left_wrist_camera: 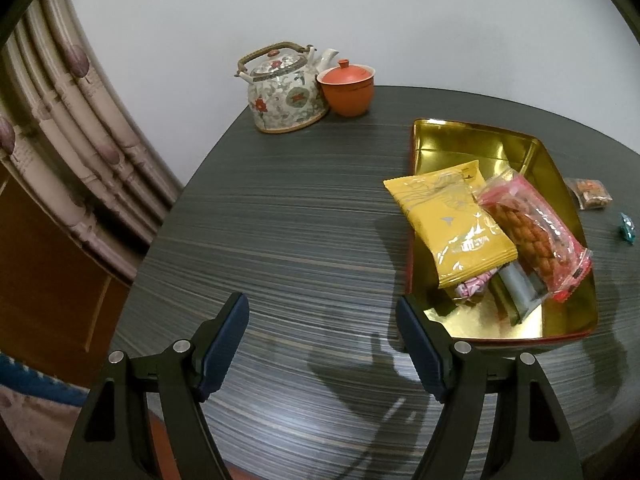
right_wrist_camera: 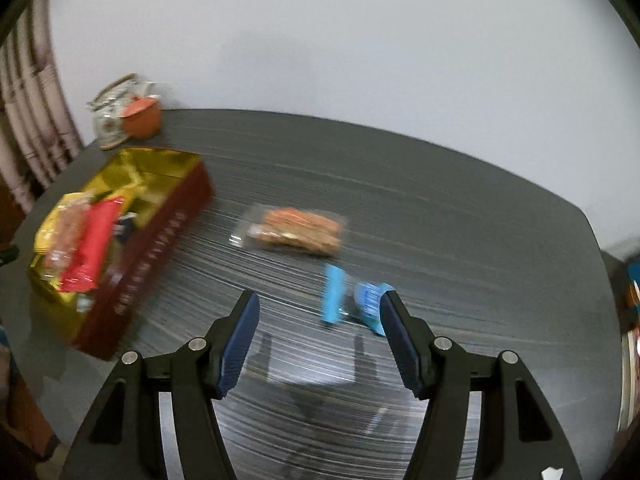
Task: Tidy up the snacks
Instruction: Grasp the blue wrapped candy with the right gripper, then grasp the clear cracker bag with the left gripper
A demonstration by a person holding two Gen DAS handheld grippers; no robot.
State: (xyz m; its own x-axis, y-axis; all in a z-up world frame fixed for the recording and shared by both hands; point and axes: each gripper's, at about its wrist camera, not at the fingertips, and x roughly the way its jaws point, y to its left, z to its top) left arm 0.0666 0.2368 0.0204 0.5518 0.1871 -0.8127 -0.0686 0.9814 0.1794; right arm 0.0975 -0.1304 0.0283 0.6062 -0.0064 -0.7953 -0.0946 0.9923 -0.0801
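Both our left gripper (left_wrist_camera: 322, 344) and right gripper (right_wrist_camera: 318, 338) have jaws released, empty. The blue candy (right_wrist_camera: 352, 300) lies just ahead of the right jaws, toward the right-hand one; we may nudge it across the table (right_wrist_camera: 440, 220) instead of straddling it.

Left wrist view: looks forward and down along the left hand-held gripper (left_wrist_camera: 322, 344), low over the dark striped surface (left_wrist_camera: 280, 220), facing the pale wall; the gold-lined rectangular tin tray (left_wrist_camera: 472, 140) lies close on the right.
Right wrist view: looks down along the right hand-held gripper (right_wrist_camera: 318, 338) from the tray's other side, motion-blurred.
Shared: the tray (right_wrist_camera: 160, 160), the floral ceramic teapot (left_wrist_camera: 280, 92) and the orange lidded cup (left_wrist_camera: 347, 86).
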